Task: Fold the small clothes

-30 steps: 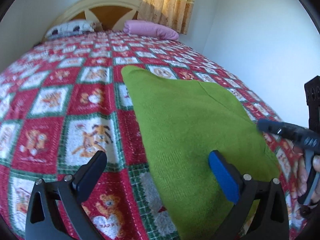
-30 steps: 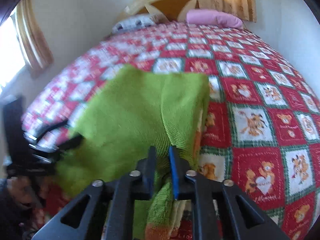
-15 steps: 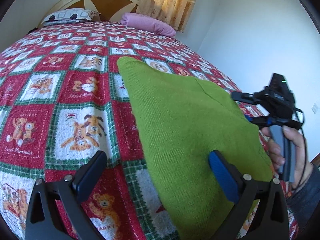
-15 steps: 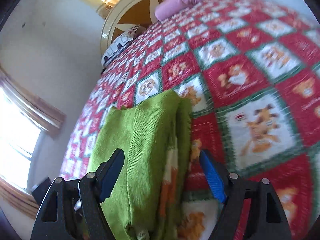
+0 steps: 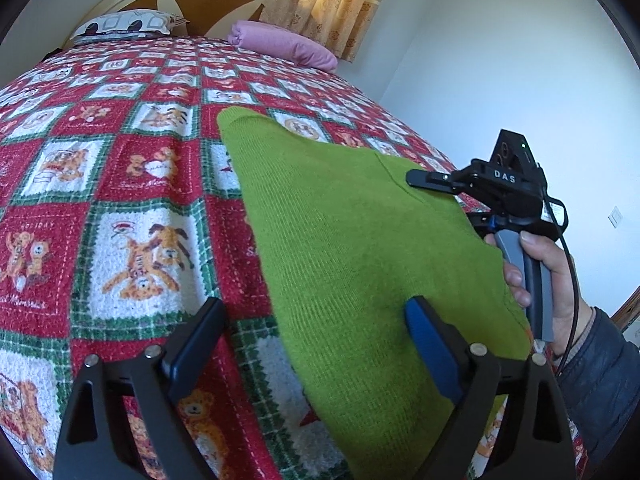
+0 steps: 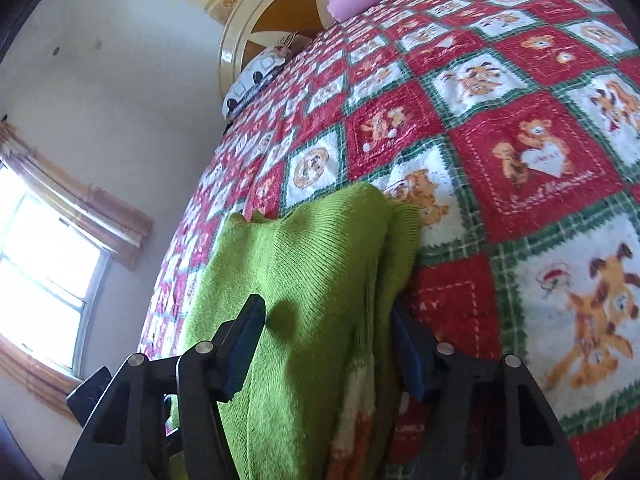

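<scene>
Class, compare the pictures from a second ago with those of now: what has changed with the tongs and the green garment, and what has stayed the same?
The right tongs, a second ago shut on a bunched edge of the green sweater, have opened and let it go; their fingers now straddle its folded edge. The sweater lies flat on the bedspread. The left tongs stayed open over the sweater's near end, holding nothing.

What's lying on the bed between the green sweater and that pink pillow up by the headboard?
Nothing but the patterned bedspread. In the left wrist view, the green sweater ends mid-bed and only bare quilt squares run to the pink pillow.
</scene>
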